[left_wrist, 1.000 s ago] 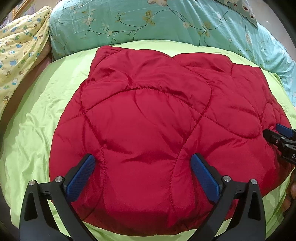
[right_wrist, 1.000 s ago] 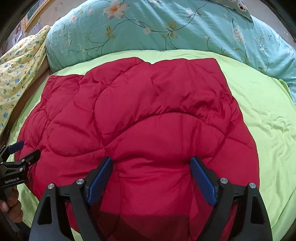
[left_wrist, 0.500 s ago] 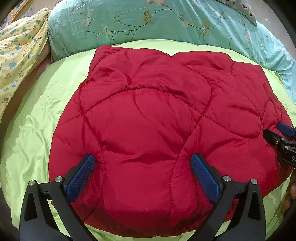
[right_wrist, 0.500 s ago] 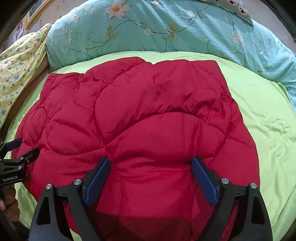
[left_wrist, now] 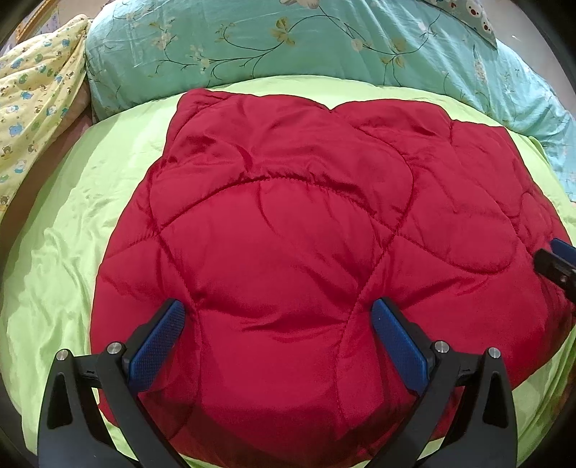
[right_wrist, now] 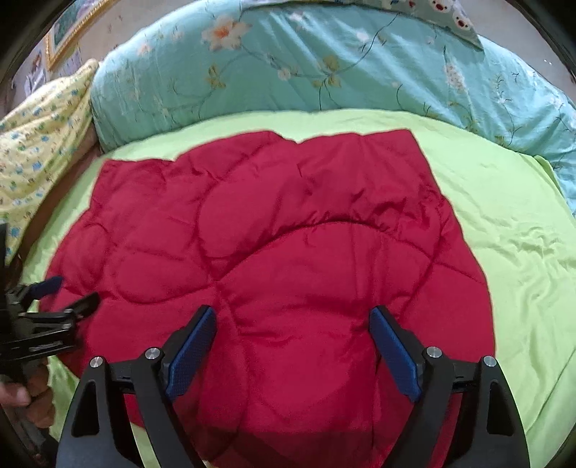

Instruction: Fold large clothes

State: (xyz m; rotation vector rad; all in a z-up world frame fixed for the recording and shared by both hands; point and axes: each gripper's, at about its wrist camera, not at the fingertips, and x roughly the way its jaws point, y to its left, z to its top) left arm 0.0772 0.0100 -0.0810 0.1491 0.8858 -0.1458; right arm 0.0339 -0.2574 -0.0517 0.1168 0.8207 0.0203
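Note:
A red quilted padded garment [left_wrist: 288, 234] lies folded and spread flat on a lime-green bed sheet [left_wrist: 72, 234]. My left gripper [left_wrist: 277, 309] hovers open over the garment's near left part, its blue pads [left_wrist: 158, 342] wide apart and gripping nothing. It also shows at the left edge of the right wrist view as the left gripper [right_wrist: 61, 295], with a hand under it. My right gripper [right_wrist: 292, 313] stands open over the near right part of the garment [right_wrist: 288, 234], with only flat fabric below the fingers. Its tip, the right gripper [left_wrist: 556, 255], pokes in at the right edge of the left wrist view.
A teal floral duvet [left_wrist: 324, 46] is bunched along the far side of the bed. A yellow printed blanket [left_wrist: 32, 108] lies at the far left. Bare green sheet [right_wrist: 504, 234] stretches to the right of the garment. A framed picture [right_wrist: 68, 32] hangs on the wall.
My right gripper has shifted slightly to the right and back, so the garment sits a little lower in its view. The left gripper and the garment have not moved.

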